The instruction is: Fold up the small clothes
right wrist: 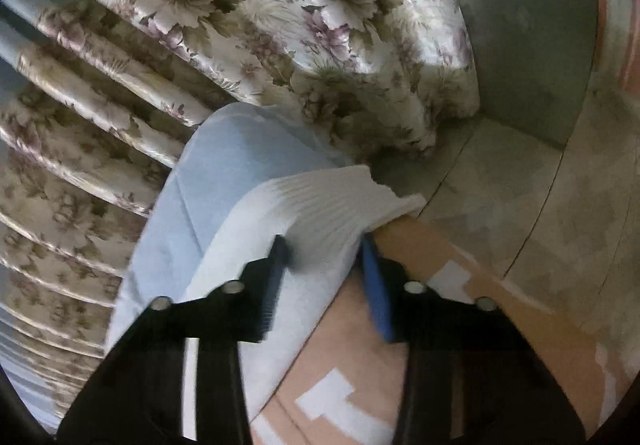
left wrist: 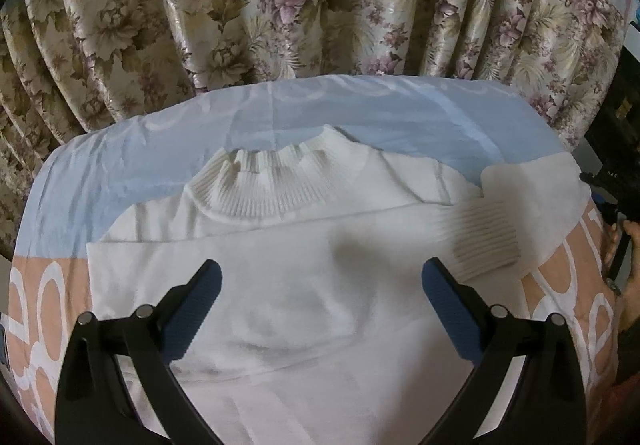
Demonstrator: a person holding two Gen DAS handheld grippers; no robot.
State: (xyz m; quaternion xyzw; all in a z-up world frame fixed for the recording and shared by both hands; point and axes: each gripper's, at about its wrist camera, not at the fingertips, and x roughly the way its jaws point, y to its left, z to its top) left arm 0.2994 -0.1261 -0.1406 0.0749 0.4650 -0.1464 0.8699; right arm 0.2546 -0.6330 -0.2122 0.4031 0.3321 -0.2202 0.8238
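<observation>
The white sweater (left wrist: 280, 245) lies spread flat on a blue-and-peach sheet (left wrist: 120, 149) over the counter, collar toward the floral curtain (left wrist: 280, 5). The left gripper (left wrist: 322, 277) hovers over the sweater's body, its jaws spread wide with nothing between them. At the counter's edge, the right gripper (right wrist: 324, 245) has its blue pads pinching the sweater's ribbed sleeve cuff (right wrist: 320, 197).

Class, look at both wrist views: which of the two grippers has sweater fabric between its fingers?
The right gripper: a ribbed edge of the white sweater sits between its fingers. The left gripper hangs open above it.
</observation>
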